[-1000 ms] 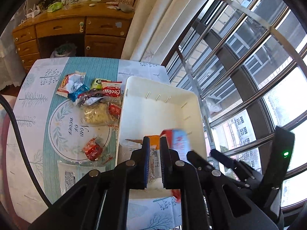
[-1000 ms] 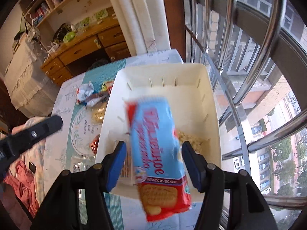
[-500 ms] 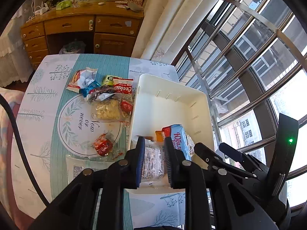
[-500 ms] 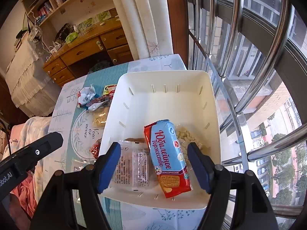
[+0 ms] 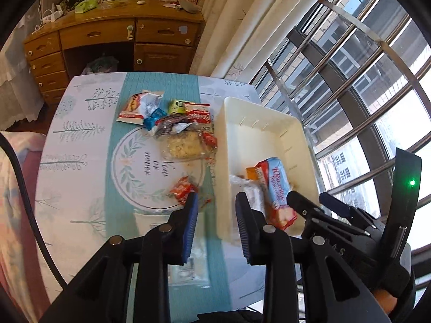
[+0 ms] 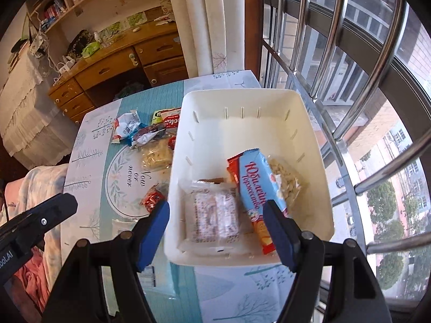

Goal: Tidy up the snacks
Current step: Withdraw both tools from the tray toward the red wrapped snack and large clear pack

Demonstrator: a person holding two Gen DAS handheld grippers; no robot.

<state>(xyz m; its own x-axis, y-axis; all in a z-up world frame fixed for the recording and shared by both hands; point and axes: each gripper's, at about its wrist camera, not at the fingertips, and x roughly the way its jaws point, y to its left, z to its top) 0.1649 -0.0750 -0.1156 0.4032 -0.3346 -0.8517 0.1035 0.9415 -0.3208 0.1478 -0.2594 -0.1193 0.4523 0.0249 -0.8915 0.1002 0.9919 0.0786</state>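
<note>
White bin (image 6: 320, 188) sits center-right of the right wrist view, on the table by the window bars. Inside it: blue-and-red cookie pack (image 6: 262, 185) lying diagonal, w/ its lower end toward the near wall; clear bag of pale nuts (image 6: 287, 179) just beside it on the right, partly under it; clear-wrapped wafer pack (image 6: 215, 215) to the left, touching the cookie pack; an orange packet (image 5: 252, 172) peeks out behind, mostly hidden.

Loose snacks left of the bin on the teal cloth (image 5: 121, 123): small red packet (image 5: 183, 188) near the bin's lower left corner, clear bag of pale biscuits (image 5: 184, 148) touching the bin wall, crumpled red-white wrapper (image 5: 138, 106) farther up, plus a green packet (image 5: 177, 106) and a red cookie pack (image 5: 199, 114) at the pile's top. A flat clear pack lies under the left gripper, blurred.

Right gripper (image 6: 218, 227): jaws spread wide, holding nothing, low center over the bin's near wall. Left gripper (image 5: 215, 215): jaws apart, nothing between them, bottom center over the bin's left wall.

Wooden desk (image 6: 113, 64) upper left, behind the table.
</note>
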